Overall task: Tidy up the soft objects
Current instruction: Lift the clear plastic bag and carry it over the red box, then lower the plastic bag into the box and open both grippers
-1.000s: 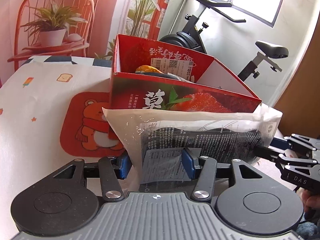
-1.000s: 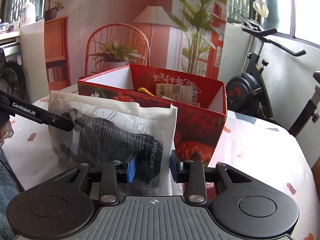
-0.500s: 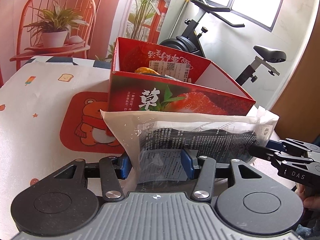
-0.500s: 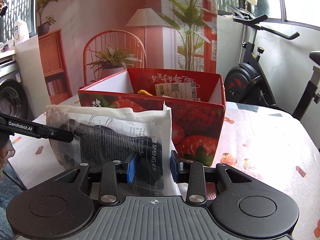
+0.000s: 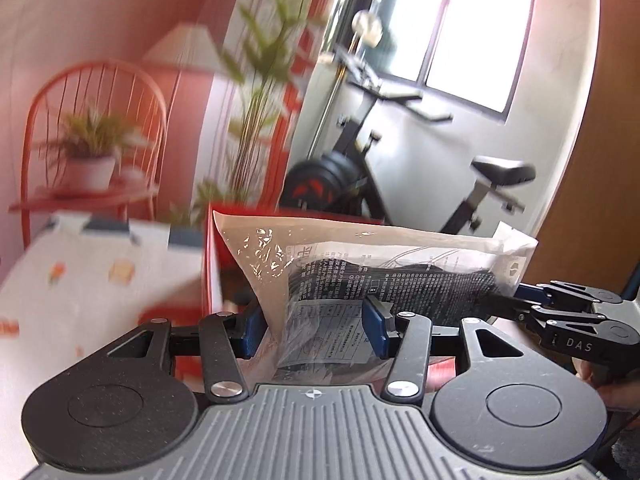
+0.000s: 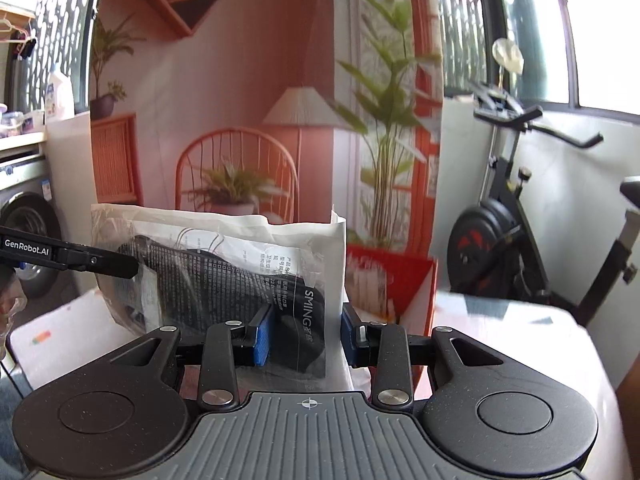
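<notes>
spanning both tongs (image 5: 314, 330), packet (image 5: 392, 276) lies lengthwise before red box (image 6: 394, 280).

One plastic packet (image 5: 384, 264); one red box (image 6: 394, 280); two grippers: left gripper (image 5: 314, 330), right gripper (image 6: 306, 334); one exercise bike (image 6: 520, 216)

We see a clear packet (image 5: 384, 264) holding black fabric with white print, a red box (image 6: 394, 280), and blue pads (image 6: 263, 334).
</notes>
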A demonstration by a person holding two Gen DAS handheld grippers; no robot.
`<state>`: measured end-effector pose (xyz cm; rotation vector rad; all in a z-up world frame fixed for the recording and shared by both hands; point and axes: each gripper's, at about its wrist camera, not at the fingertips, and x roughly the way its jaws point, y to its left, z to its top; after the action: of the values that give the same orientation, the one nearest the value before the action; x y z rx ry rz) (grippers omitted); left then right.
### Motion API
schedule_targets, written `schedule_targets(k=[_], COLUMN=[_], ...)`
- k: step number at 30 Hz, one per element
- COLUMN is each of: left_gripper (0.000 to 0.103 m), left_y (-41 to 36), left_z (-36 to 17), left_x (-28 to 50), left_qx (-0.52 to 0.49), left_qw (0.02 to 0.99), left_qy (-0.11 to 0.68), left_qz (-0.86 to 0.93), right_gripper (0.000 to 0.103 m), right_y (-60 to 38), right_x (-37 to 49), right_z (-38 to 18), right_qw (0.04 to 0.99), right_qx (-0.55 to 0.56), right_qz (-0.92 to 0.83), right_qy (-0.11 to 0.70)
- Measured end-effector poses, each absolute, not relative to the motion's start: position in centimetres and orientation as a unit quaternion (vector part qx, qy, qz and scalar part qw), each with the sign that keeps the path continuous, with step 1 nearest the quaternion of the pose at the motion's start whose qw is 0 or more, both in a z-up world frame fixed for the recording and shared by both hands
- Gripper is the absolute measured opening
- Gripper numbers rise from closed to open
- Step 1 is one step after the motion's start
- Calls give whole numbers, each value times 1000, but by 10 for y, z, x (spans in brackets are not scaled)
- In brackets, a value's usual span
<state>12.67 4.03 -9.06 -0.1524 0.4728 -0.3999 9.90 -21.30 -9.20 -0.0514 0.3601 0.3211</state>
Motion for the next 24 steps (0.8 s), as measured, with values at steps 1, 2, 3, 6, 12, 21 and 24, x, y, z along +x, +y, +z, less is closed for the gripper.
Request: schedule_targets(k=[1,2,3,6,12,21,24], left_gripper=[53,53,53,53,48,44,44], left_y=[39,38,36,30,21,18,15], left_z=[-83,-76,-70,-59,-69,-97,-102], left_x=[129,132,136,151,187,219,227], left_qx=[-75,-76,-77,-81,-85,-73,-65], left_qw=[951,953,954,956,949,934,928], left_qy=[224,217,211,203,240,298,317], left_qz=[-197,-197,-196,-194,-183,-182,-185], right_gripper=[32,32,32,32,31,30,30], right_y=[-214,-215,-216,-218,-226,-235,-241], right_x=[103,107,111,128,171,203,210], right_z=[-84,-76,-69,-52,-54,-97,-111], right_qw=[972,973,974,977,975,959,951], right_qx=[-28,-29,-30,-34,-14,24,50], right_qz=[159,160,159,157,146,137,130], right_qy=[170,162,155,140,167,247,275])
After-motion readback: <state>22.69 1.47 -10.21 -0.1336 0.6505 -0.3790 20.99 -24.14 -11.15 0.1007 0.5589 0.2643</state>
